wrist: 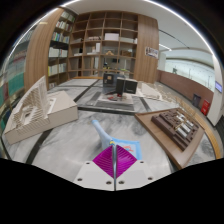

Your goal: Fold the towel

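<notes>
A light blue towel (104,128) hangs just ahead of my fingers, over the pale marbled table (70,140). One strip of it runs away to the left, and a fold shows to the right of the fingertips. My gripper (113,148) is shut, its magenta pads (102,165) pressed together with the towel's edge pinched at their tips. The part of the cloth below the fingers is hidden.
A white building model (35,108) stands on the left of the table and a brown wooden model (182,128) on the right. A dark model (122,88) sits farther back. Tall wooden bookshelves (100,45) fill the far wall.
</notes>
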Available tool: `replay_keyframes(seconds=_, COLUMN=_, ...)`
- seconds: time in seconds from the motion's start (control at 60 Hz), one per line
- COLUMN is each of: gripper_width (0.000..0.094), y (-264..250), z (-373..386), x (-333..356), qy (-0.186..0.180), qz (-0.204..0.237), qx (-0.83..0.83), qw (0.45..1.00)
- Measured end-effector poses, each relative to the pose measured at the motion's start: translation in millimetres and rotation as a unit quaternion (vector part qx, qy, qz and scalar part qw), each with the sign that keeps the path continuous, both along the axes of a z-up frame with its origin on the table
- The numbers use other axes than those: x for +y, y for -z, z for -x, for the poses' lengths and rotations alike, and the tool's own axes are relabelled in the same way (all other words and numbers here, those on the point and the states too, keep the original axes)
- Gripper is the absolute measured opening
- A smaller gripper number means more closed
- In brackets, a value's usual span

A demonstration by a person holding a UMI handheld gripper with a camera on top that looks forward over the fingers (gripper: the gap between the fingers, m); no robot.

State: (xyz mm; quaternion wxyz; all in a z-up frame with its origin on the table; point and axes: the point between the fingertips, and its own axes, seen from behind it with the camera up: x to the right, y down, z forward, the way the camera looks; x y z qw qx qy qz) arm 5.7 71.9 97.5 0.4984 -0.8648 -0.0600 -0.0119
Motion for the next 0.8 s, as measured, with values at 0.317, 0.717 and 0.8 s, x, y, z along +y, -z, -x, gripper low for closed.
replay_keyframes(seconds=0.317, gripper_width=0.0858, y=89.0, z=-72.6, x=-7.3, qy=0.003, qz=0.077, qx=-0.011, qw=0.997)
replay_keyframes(seconds=0.717, gripper_width=0.0847, y=-2.0, z=-62.8, x=-81.7, qy=-0.025, qz=-0.02, qx=-0.001, qw=0.999)
replay_keyframes(seconds=0.8, gripper_width=0.0848, y=-25.4, z=-54.1, x=-114.9, qy=-0.034, qz=-0.046, qx=0.0, qw=0.998)
